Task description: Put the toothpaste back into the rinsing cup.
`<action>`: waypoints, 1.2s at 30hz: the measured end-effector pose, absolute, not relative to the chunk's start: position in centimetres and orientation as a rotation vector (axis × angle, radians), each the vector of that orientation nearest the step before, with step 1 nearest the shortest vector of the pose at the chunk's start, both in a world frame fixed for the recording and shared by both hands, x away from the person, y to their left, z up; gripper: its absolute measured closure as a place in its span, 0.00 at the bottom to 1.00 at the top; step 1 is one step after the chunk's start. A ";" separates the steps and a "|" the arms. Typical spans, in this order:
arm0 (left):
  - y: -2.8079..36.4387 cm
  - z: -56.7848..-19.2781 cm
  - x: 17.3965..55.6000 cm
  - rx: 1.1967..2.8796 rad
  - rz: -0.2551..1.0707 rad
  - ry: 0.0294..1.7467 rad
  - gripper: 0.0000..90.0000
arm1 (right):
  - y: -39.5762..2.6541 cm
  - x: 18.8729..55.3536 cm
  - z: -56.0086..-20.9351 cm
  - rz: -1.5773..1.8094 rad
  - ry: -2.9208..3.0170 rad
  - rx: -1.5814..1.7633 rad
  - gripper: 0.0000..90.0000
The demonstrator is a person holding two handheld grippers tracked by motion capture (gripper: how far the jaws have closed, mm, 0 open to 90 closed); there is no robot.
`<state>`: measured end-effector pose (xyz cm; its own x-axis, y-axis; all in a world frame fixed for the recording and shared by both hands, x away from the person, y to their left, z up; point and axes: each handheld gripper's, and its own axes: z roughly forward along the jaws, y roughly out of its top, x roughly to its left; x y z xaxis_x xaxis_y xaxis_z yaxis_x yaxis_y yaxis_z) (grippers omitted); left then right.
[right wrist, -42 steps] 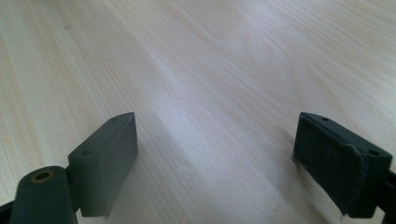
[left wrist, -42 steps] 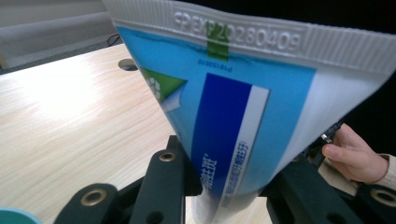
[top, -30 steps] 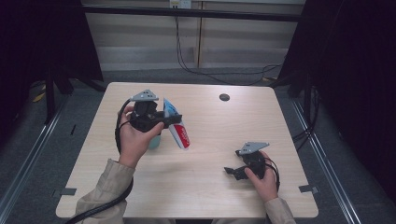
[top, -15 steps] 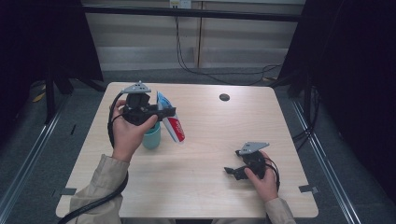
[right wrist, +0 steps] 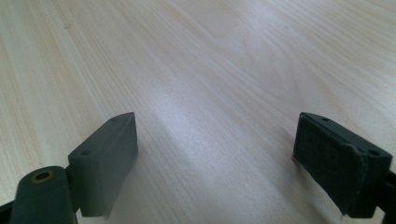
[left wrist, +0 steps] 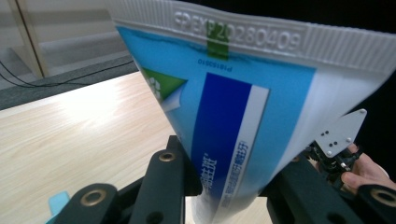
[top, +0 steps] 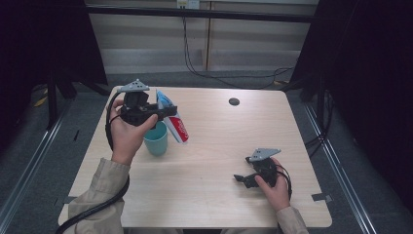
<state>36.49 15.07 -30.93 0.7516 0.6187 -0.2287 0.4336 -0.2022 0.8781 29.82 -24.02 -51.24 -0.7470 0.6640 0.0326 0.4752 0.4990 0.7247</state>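
- The left gripper (top: 160,113) hangs above the table (top: 209,146) on its left side, its fingers (left wrist: 170,175) pinching a toothpaste tube (top: 171,122) near the crimped flat end; the tube slants down to the right, its red lower end just beside the rim of a teal cup (top: 156,139).
- The grip sits on the tube's thin, soft end, so the heavier lower part could swing or slip out if the hand tilts or jerks.
- The tube's lower end is off to the right of the cup's mouth, not over it. Lowered from here, I judge it would strike the rim or pass outside and could tip the light cup.
- The holding hand is close against the cup's near left side; a careless wrist turn could nudge it.
- The right gripper (top: 244,178) rests on the table at the near right, well apart, fingers (right wrist: 105,158) spread wide with nothing between them, so it steadies neither cup nor tube.
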 end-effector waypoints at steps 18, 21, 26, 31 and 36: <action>17.1 -31.2 37.4 1.812 0.246 0.879 0.82 | -24.0 29.8 -51.2 1.090 2.494 0.968 0.15; 17.4 -31.3 37.6 1.803 0.249 0.888 0.82 | -24.0 29.8 -51.2 1.089 2.494 0.968 0.15; 17.7 -31.4 37.8 1.795 0.255 0.900 0.82 | -24.0 29.8 -51.2 1.090 2.494 0.968 0.15; 18.0 -31.4 38.0 1.791 0.266 0.917 0.82 | -24.0 29.8 -51.2 1.090 2.494 0.968 0.15; 18.5 -31.5 38.2 1.783 0.278 0.928 0.82 | -24.0 29.8 -51.2 1.089 2.494 0.968 0.15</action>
